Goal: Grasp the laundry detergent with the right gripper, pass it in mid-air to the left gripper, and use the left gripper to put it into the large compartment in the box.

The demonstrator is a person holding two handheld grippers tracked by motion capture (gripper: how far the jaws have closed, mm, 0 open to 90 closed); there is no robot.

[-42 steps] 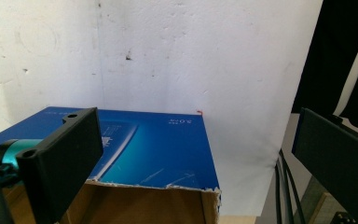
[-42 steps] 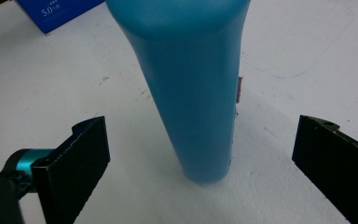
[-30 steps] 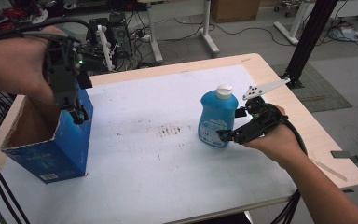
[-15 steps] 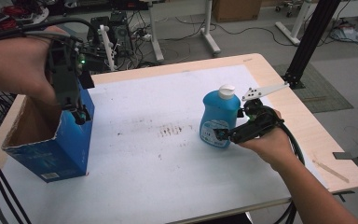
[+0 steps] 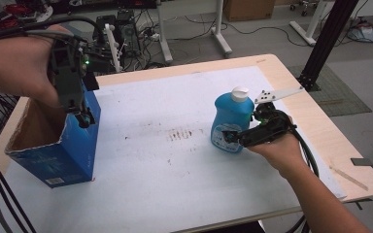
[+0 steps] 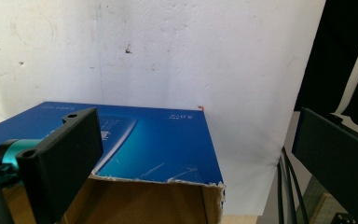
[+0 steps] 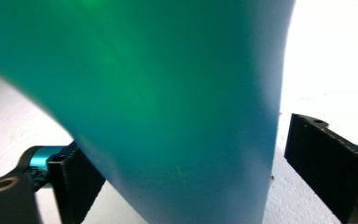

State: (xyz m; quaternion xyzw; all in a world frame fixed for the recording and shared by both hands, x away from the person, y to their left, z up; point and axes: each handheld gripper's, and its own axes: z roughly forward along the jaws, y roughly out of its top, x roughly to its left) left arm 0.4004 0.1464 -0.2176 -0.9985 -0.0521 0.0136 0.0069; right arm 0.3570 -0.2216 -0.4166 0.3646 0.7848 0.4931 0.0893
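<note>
my right hand-held gripper point(image 5: 229, 137) is sitting level at the lower part of the blue plastic bottle with a white cap point(image 5: 232, 120), which is standing upright on the white-covered counter point(image 5: 175, 174). its jaws have just been closing, the bottle between them; in the right gripper view one jaw is touching the bottle while the other is standing clear. my left hand-held gripper point(image 5: 83, 120) is hanging wide open over the rim of the open blue cardboard box point(image 5: 70, 155). the bottle's outline is blurring up close, and its label is partly hidden.
</note>
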